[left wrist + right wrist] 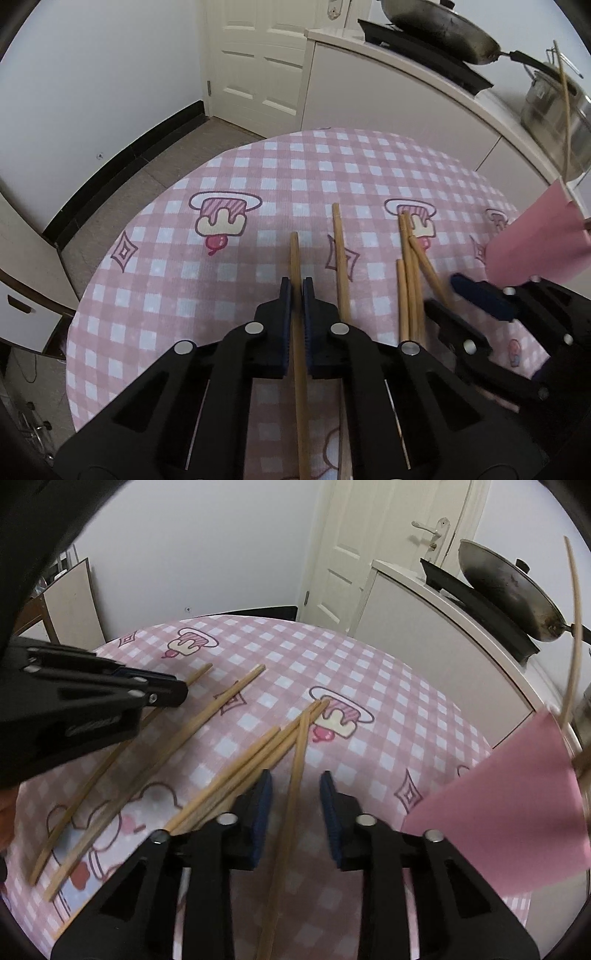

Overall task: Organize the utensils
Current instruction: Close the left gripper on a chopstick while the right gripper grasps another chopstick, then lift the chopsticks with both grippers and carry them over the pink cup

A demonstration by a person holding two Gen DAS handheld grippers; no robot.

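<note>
Several wooden chopsticks lie on the pink checked tablecloth (166,258). My left gripper (297,286) is shut on one chopstick (294,254), which runs back between its pads; it also shows in the right wrist view (173,690). A second chopstick (340,251) lies just right of it. My right gripper (295,779) is open, its jaws either side of one chopstick (297,760) from a bundle (258,749); it also shows in the left wrist view (447,295). A pink holder (517,812) at the right has one chopstick (574,638) standing in it.
A white counter (406,74) behind the table carries a black stove, a wok (443,29) and a steel pot (550,99). A white door (258,55) and tiled floor lie beyond the table's far left edge.
</note>
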